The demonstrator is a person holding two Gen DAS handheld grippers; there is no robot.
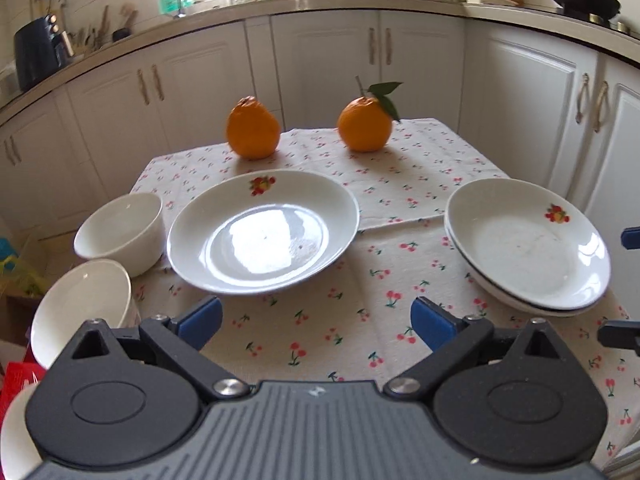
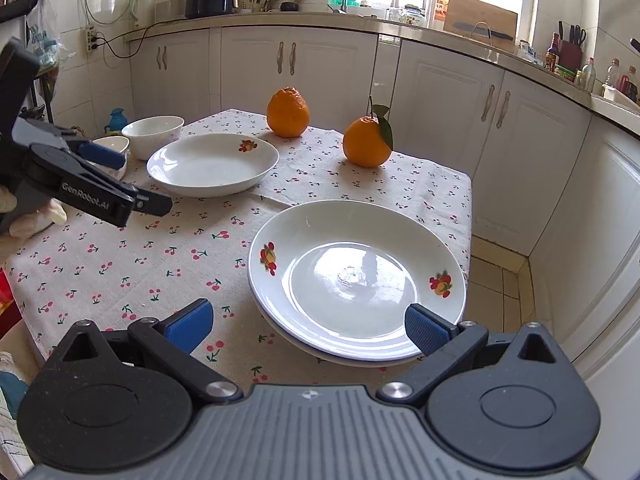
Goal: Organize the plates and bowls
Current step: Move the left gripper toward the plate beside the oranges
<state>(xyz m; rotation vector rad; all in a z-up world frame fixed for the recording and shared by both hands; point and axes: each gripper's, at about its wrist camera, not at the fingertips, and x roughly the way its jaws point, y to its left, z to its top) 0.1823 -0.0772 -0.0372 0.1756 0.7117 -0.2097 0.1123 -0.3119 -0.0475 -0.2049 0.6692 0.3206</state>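
Observation:
A single white plate [image 1: 264, 236] with a fruit print lies left of centre on the cherry-print tablecloth; it also shows in the right wrist view [image 2: 212, 164]. Two stacked plates [image 1: 528, 244] lie at the right; they also show in the right wrist view [image 2: 356, 280]. Two white bowls [image 1: 122, 232] [image 1: 80, 308] stand at the table's left edge. My left gripper [image 1: 316, 322] is open and empty, just short of the single plate. My right gripper [image 2: 308, 324] is open and empty, its right finger over the near rim of the stack.
Two oranges [image 1: 253, 127] [image 1: 365, 124] sit at the table's far side. White kitchen cabinets [image 1: 320, 60] and a cluttered counter run behind. The table's right edge [image 2: 470, 216] drops to a tiled floor. My left gripper shows at the left in the right wrist view [image 2: 132, 188].

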